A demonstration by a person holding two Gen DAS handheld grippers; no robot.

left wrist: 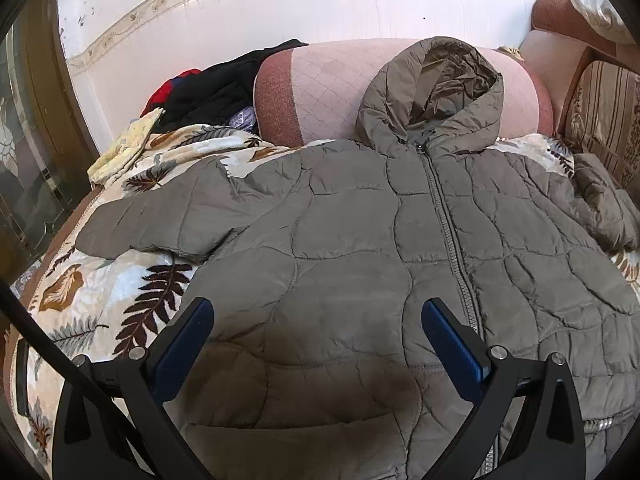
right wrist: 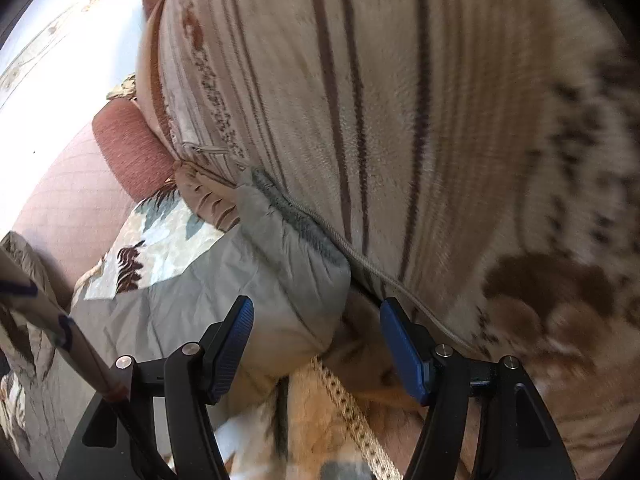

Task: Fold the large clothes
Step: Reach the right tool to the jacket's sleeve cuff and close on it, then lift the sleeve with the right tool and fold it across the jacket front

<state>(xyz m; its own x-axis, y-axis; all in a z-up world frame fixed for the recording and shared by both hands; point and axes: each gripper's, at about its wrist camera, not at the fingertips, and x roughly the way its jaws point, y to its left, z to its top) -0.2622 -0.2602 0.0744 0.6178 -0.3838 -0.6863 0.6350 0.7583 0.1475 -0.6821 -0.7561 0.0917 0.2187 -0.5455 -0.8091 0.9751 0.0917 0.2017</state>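
Open left gripper over quilted jacket, right gripper gaping around sleeve cuff, striped cushion crowding it.

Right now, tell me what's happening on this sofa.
A person with a claw in each hand is about to fold a grey hooded jacket, which lies zipped and front-up on a leaf-print blanket. The left claw hovers open over the jacket's lower front. The right claw is open around the sleeve cuff beside a striped cushion, not yet gripping.
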